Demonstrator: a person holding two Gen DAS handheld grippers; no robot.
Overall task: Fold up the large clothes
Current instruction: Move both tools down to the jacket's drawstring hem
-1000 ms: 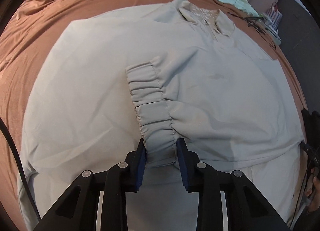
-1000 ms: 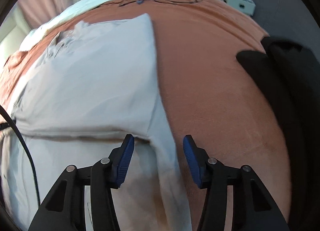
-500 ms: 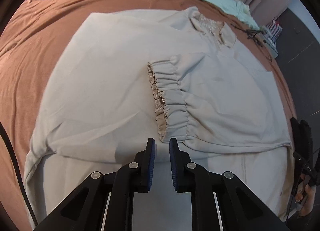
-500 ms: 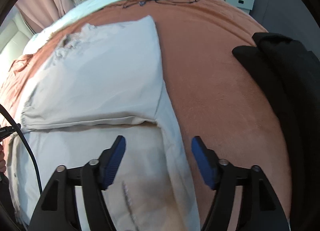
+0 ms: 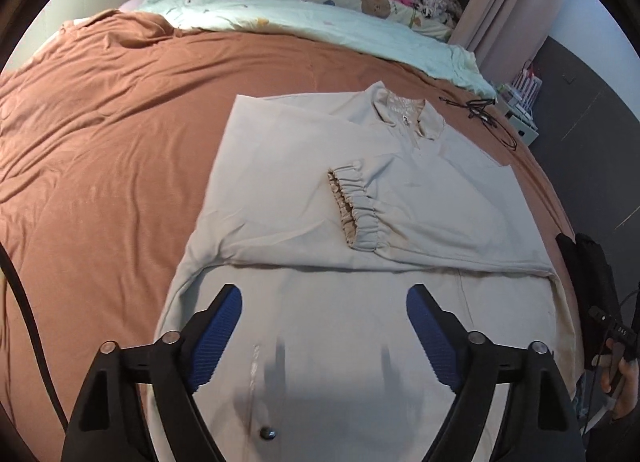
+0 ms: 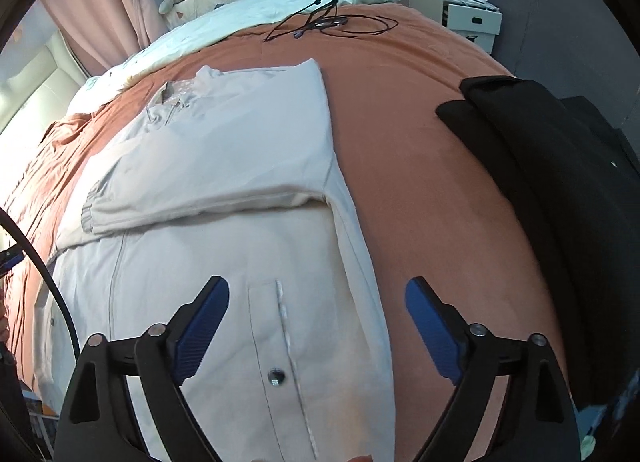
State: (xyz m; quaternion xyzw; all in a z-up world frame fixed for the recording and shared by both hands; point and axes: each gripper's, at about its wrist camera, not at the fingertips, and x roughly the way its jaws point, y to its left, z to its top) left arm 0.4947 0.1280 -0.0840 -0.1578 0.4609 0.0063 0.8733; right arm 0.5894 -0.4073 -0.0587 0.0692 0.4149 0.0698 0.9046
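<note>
A large beige jacket [image 5: 304, 190] lies flat on the brown bedspread [image 5: 100, 134], collar at the far end. One sleeve is folded across its chest, with the elastic cuff [image 5: 356, 206] lying near the middle. My left gripper [image 5: 324, 326] is open and empty, raised above the jacket's lower part. The jacket also shows in the right wrist view [image 6: 224, 150], with the cuff [image 6: 89, 214] at the left. My right gripper [image 6: 316, 322] is open and empty above the jacket's lower right edge, near a snap button [image 6: 275, 375].
A black garment [image 6: 552, 166] lies on the bed to the right of the jacket. Black cables [image 6: 328, 22] lie near the pale quilt [image 5: 312, 22] at the head of the bed. A white bedside unit [image 6: 464, 14] stands at the far right.
My left gripper let go of the sleeve cuff, shut briefly, then opened wide and pulled back and up. My right gripper opened wider and also drew back from the jacket.
</note>
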